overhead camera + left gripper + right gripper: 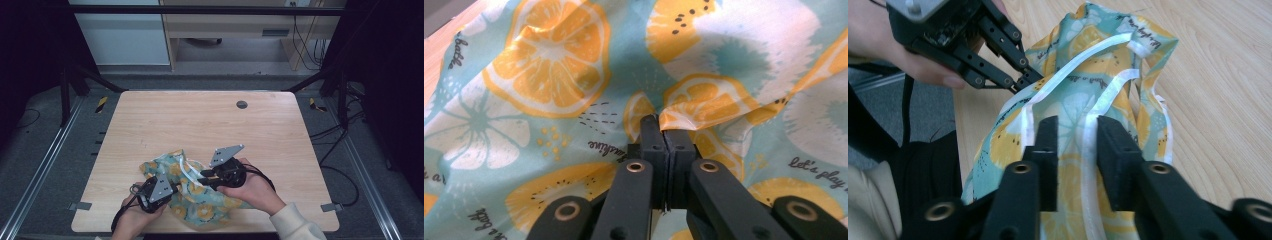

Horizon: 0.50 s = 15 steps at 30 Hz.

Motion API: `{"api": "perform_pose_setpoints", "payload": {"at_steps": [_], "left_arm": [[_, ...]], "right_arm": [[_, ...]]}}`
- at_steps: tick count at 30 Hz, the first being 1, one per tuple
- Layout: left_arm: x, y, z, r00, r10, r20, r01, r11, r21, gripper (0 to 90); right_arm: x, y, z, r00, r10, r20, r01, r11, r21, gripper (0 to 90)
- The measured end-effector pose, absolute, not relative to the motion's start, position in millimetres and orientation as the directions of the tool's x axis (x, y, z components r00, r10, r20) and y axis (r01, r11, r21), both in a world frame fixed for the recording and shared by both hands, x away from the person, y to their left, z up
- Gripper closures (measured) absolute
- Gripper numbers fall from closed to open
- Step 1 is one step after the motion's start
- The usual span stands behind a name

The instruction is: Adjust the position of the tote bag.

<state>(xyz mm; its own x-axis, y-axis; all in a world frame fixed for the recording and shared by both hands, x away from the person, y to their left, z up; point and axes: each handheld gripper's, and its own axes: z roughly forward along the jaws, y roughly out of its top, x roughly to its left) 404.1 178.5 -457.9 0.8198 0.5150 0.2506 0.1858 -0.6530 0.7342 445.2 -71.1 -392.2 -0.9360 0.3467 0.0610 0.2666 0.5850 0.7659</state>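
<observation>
the near edge of the fabric bag [197, 192] is cut off behind both hands in the high view, and what the bag contains cannot be made out. the left gripper [172, 189] lies low and level in the left hand [135, 215], pointing right into the bag; its jaws are pressed together on a pinched fold of the cloth, as the left gripper view shows [663, 122]. the right gripper [205, 179] points left from the right hand [255, 192]. its jaws stand partly apart, with a white strap [1088, 150] and cloth between them, and whether the pads press cannot be told. the bag is teal with orange citrus slices, white flowers and script, crumpled on the wooden table [210, 120] between the two grippers.
</observation>
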Motion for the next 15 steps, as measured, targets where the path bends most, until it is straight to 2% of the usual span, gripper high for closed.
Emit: {"api": "perform_pose_setpoints", "payload": {"at_steps": [5,15], "left_arm": [[401,179,-455,0.816,0.528,0.235,0.192,-0.63,0.752,86.1],[393,189,-439,0.796,0.557,0.236,0.202,-0.612,0.765,62.4]], "right_arm": [[442,-70,-392,-0.947,0.321,0.032,0.23,0.603,0.764,89.2],[438,-72,-389,-0.958,0.287,0.014,0.193,0.605,0.773,90.0]]}}
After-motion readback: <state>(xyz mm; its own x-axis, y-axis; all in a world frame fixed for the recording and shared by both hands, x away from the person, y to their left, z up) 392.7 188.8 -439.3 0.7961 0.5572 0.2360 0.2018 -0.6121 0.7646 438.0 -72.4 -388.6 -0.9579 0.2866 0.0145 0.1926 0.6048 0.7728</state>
